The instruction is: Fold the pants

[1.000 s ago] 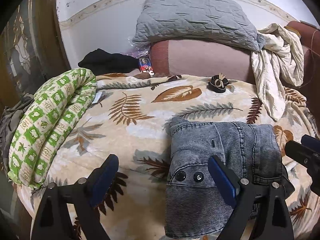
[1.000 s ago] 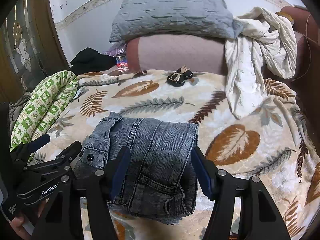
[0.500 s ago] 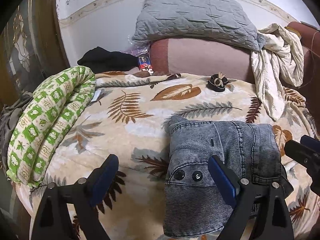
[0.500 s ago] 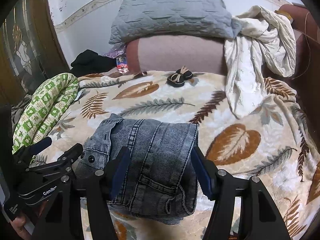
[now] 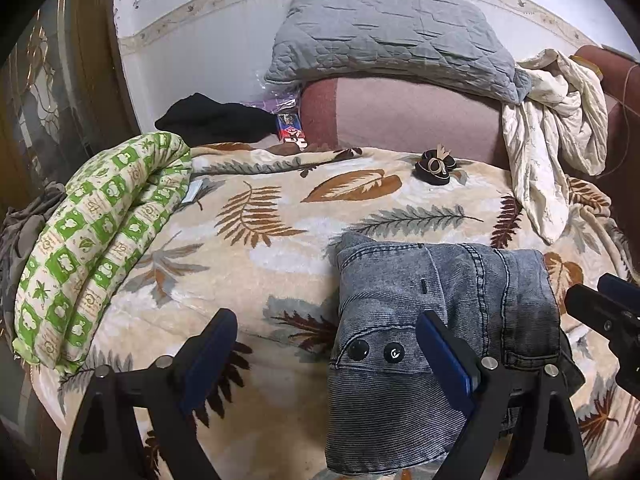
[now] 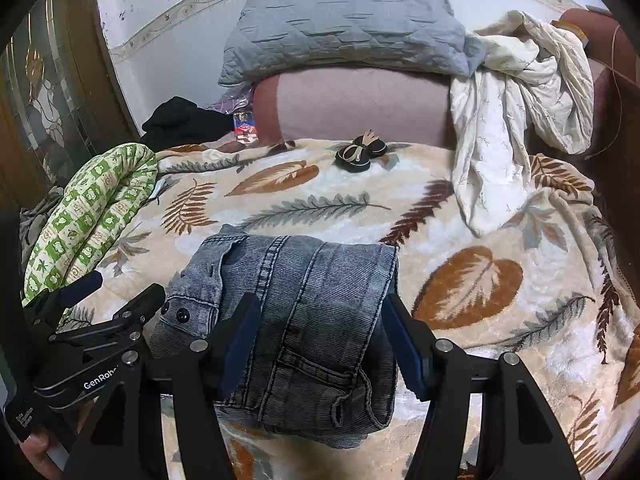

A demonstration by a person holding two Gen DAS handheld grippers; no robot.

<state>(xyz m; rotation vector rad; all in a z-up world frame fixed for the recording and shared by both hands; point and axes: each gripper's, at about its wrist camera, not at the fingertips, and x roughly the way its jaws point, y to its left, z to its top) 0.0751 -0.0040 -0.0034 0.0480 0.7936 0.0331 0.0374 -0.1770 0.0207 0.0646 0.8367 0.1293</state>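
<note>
In the left wrist view, the left claw [image 5: 326,356] is standing with its jaws wide apart and empty. The folded pants [image 5: 436,332] are lying in the lower right of the frame, so only the right finger is overlapping the denim while the left finger is hanging over the bare leaf-print blanket [image 5: 248,264] on the bed. In the right wrist view, the right claw [image 6: 322,340] is also gaping and gripping nothing, but the pants [image 6: 304,304] are sitting centred in the lower middle, straight between its fingers, with their long axis running away up the frame. The right hand is therefore judged the better placed. That view alone is showing the back pocket; the left view is showing the two waist buttons more plainly.
</note>
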